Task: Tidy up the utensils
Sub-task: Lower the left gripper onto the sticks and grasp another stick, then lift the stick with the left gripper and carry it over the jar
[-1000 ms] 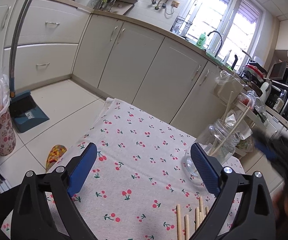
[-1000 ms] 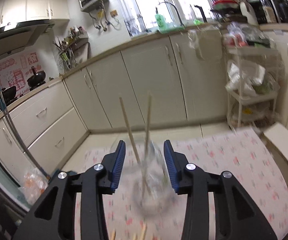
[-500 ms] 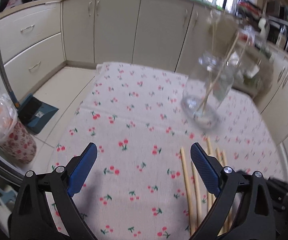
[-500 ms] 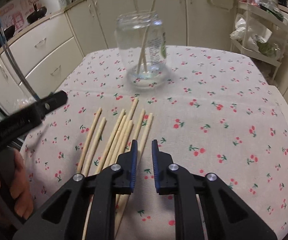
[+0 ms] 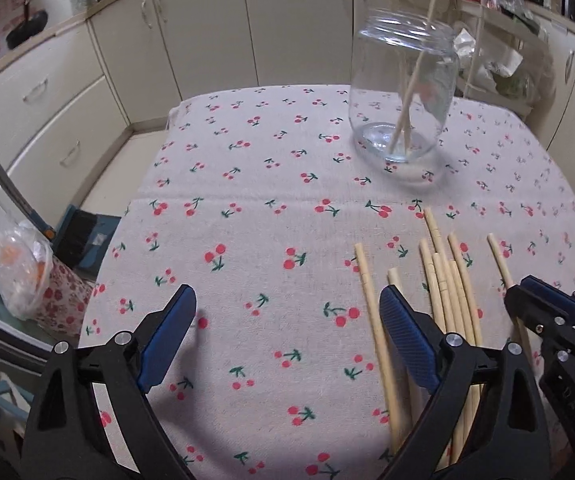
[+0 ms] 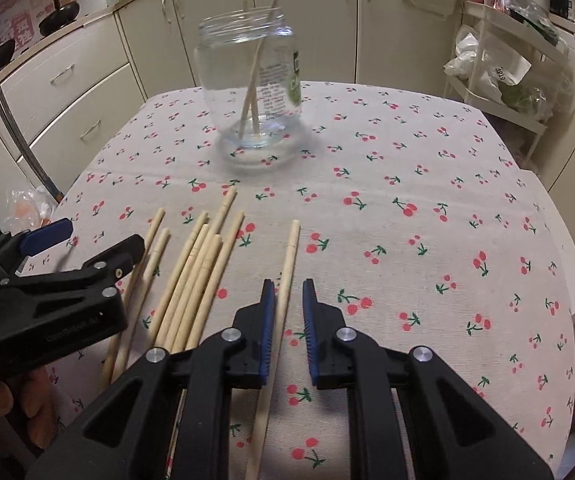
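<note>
A clear glass jar (image 5: 401, 92) (image 6: 251, 80) stands upright at the far side of the cherry-print tablecloth (image 5: 267, 208) (image 6: 407, 184) with two wooden chopsticks in it. Several loose chopsticks (image 5: 447, 280) (image 6: 195, 264) lie on the cloth. My left gripper (image 5: 287, 328) is open and empty, just left of the pile; it also shows in the right wrist view (image 6: 87, 248). My right gripper (image 6: 288, 312) is open a little, its jaws on either side of one separate chopstick (image 6: 287, 264) that lies on the cloth; it shows at the right edge of the left wrist view (image 5: 543, 308).
Cream kitchen cabinets (image 5: 207, 36) run behind the table. A wire rack with bags (image 6: 499, 76) stands at the right. A flowered bin with a plastic bag (image 5: 27, 276) and a dustpan (image 5: 83, 236) are on the floor at the left.
Both grippers have tilted down and come low over the table. The right gripper has moved right, from the pile to the separate chopstick, and opened slightly.
</note>
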Available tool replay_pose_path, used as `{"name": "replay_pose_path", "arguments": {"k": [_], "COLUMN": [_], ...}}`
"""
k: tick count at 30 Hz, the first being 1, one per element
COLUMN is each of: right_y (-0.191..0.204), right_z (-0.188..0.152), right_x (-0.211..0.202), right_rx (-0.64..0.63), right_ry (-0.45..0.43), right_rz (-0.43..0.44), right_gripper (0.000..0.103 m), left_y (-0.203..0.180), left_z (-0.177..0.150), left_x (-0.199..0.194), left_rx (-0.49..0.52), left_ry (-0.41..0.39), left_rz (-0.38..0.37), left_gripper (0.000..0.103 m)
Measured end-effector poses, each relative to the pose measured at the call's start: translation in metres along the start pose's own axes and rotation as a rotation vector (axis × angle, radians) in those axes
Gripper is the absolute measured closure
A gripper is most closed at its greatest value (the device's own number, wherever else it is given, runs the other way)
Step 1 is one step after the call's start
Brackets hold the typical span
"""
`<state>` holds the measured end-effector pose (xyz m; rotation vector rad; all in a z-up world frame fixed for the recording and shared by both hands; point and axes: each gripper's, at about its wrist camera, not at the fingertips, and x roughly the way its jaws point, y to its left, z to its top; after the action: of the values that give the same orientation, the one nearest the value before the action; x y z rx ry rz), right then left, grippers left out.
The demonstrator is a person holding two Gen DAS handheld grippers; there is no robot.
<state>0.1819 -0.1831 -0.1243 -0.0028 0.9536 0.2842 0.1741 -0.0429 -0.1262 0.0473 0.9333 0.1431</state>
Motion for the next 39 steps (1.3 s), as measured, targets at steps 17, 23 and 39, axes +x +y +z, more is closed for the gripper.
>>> {"name": "replay_pose_path", "arguments": {"k": [17,23,39], "right_y": [-0.003,-0.001,-0.001], "right_z": [0.004,0.003,0.001], "right_x": [0.002,0.001,0.0], "right_rx": [0.009,-0.013,-0.026], "right_ry": [-0.01,-0.007,-0.001], "right_rz": [0.016,0.001,-0.001], "right_gripper": [0.087,0.087,0.092], "left_y": [-0.023,-0.02,-0.01], "left_z": [0.013,0.014,0.019], "left_x": [0.004,0.002,0.004], "left_rx": [0.022,-0.008,-0.013], "left_ry": [0.016,0.04,0.058], "left_rz": [-0.112,-0.178,-0.267], "left_gripper": [0.067,0.095,0.099]}}
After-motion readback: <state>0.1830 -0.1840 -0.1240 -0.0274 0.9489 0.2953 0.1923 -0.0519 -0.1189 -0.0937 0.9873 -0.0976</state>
